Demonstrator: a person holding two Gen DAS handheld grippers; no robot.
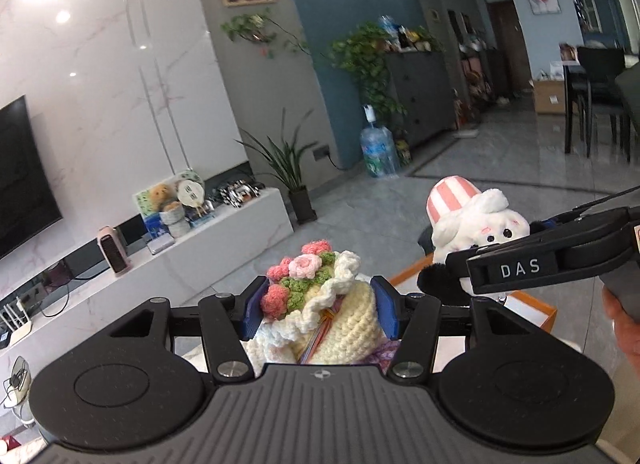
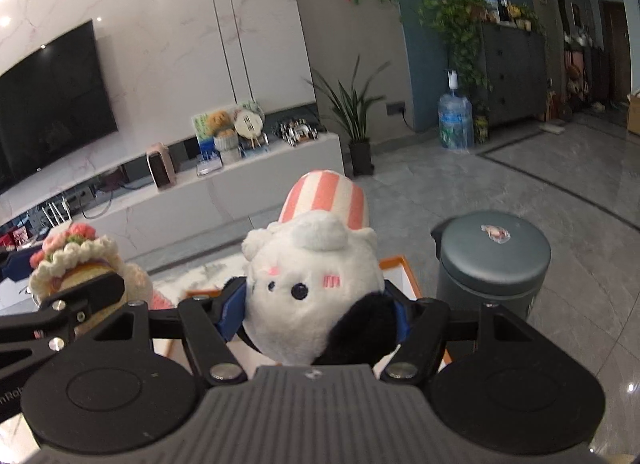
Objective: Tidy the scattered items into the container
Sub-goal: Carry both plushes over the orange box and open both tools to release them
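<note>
Left tool (image 1: 320, 306) clamped on crochet toy (image 1: 320, 304), right tool (image 2: 316, 310) on plush (image 2: 312, 284), above grey tiled floor (image 2: 520, 192).

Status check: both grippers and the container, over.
Left gripper shut on crochet flower pouch. Right gripper shut on white plush. Orange-rimmed container ahead, nothing blocking.

A cream knitted toy (image 1: 320, 304) with pink and green flowers sits low in the middle. A white plush animal (image 2: 312, 296) with a striped pink hat faces the camera. An orange-edged box (image 1: 532, 310) lies lower right.
</note>
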